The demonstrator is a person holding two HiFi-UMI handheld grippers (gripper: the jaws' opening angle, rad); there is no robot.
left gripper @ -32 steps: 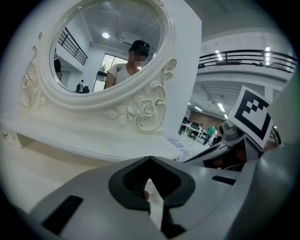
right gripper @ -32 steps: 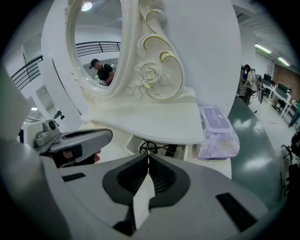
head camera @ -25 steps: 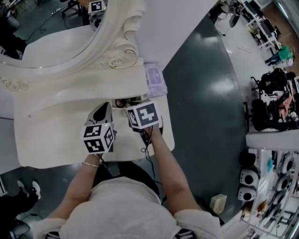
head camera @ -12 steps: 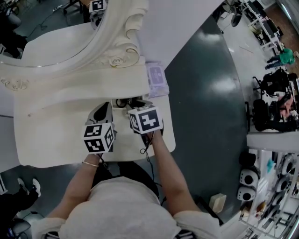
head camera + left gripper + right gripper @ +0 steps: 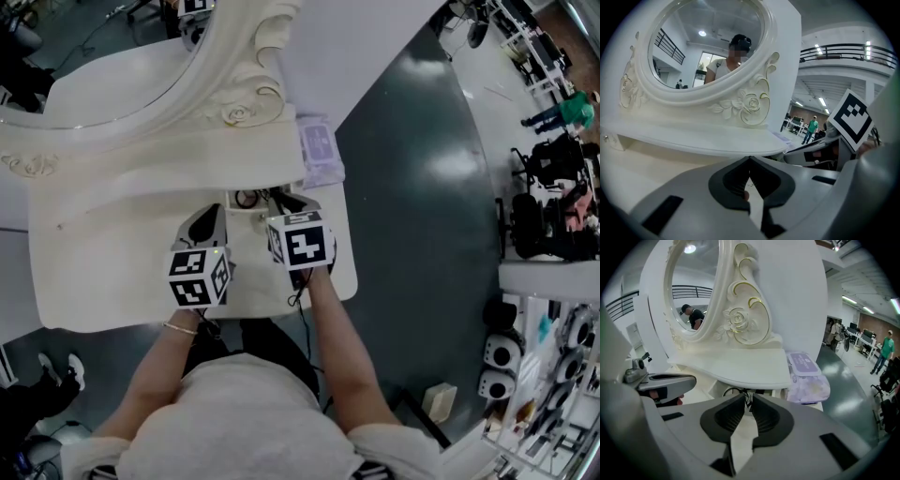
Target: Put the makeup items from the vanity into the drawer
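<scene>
A small drawer (image 5: 246, 199) stands open under the white vanity's shelf (image 5: 169, 173), with dark, wiry items inside (image 5: 737, 392). My right gripper (image 5: 283, 204) points down at the drawer's mouth. Its jaws (image 5: 749, 402) have just been closing and stand a narrow gap apart, with nothing seen between them. My left gripper (image 5: 212, 214) hovers over the tabletop just left of the drawer, its tips (image 5: 749, 160) meeting with nothing clearly held. A purple wipes pack (image 5: 319, 150) lies on the vanity's right end.
An oval mirror in a carved white frame (image 5: 234, 103) rises behind the shelf. The vanity's front edge (image 5: 187, 319) runs close to the person's body. Dark floor (image 5: 412, 206) lies to the right, with desks and equipment beyond.
The right gripper's cube has drawn back slightly toward the person and tilted. The left gripper has stayed where it was.
</scene>
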